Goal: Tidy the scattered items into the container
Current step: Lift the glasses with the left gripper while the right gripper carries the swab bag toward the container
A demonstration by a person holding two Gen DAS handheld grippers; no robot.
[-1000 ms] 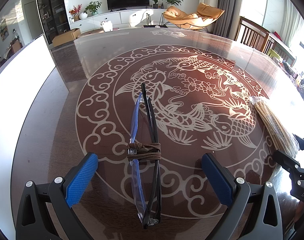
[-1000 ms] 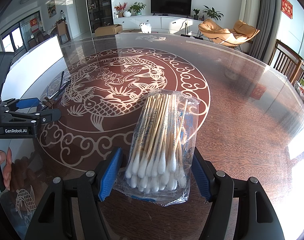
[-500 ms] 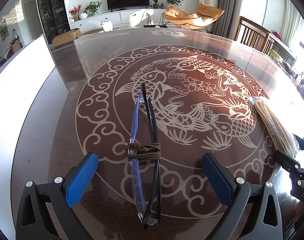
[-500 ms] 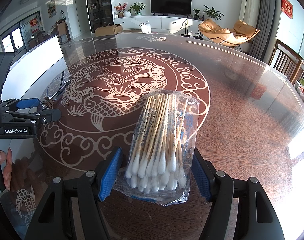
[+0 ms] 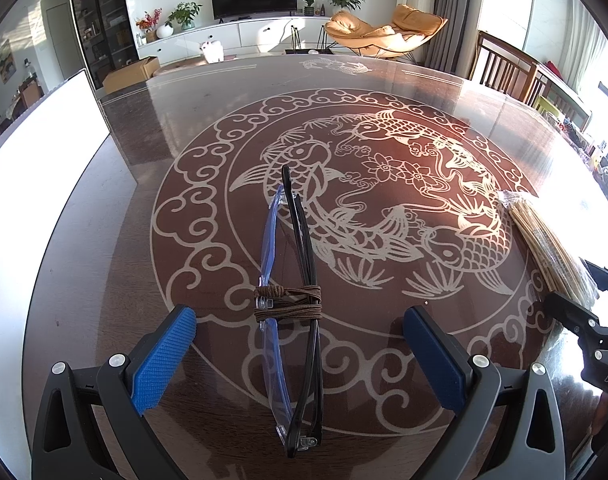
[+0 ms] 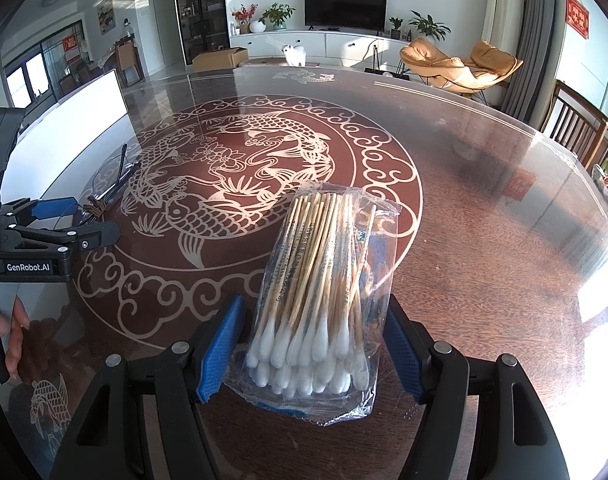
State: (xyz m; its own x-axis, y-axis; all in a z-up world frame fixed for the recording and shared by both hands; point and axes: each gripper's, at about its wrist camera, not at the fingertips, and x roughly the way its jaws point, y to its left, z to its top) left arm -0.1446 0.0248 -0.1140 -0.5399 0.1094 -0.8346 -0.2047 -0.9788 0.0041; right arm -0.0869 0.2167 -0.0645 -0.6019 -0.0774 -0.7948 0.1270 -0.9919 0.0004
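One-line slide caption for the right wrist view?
Right gripper open astride a bag of cotton swabs lying on the carp-patterned table.

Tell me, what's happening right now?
Both grippers open. Left gripper straddles folded glasses; right gripper straddles cotton swab bag. Nothing blocking.

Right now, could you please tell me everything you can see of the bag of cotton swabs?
The bag of cotton swabs is a clear, crinkly plastic packet with some blue print, filled with wooden-looking sticks tipped in white cotton. The near tips bunch at its lower end. It lies flat on the glossy table, long axis pointing away from the camera, its far end over the rim of the fish pattern. It sits between the blue pads of the open right gripper, which flank its near end; firm contact is not evident.
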